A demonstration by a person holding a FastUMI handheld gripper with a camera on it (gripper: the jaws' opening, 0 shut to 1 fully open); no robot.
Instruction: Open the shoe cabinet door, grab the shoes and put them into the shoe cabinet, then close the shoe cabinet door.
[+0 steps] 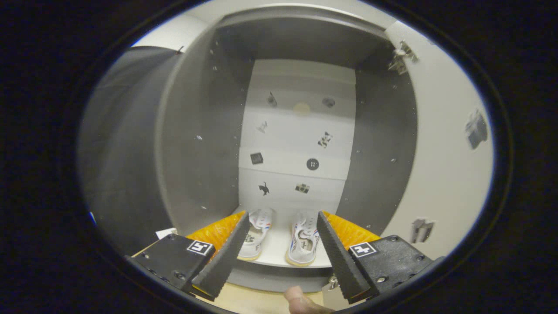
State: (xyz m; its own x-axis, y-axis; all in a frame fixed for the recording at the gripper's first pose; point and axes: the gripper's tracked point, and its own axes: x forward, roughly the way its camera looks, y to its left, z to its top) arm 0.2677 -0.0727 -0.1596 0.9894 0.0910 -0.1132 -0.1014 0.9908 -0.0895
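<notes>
Shoe cabinet (209,144) standing open, grey side walls, white back panel dotted with small stickers (312,164). Cabinet door (444,144) swung out at right, white, hinge near its top. Pair of shoes (279,237) inside on the bottom shelf (275,249), near its front edge, side by side, toes facing out; white with red and blue markings, tan soles. Gripper (283,244) just ahead of the cabinet, jaws spread wide, holding nothing, shoes seen between them. Fingertip (298,301) below the jaws.
</notes>
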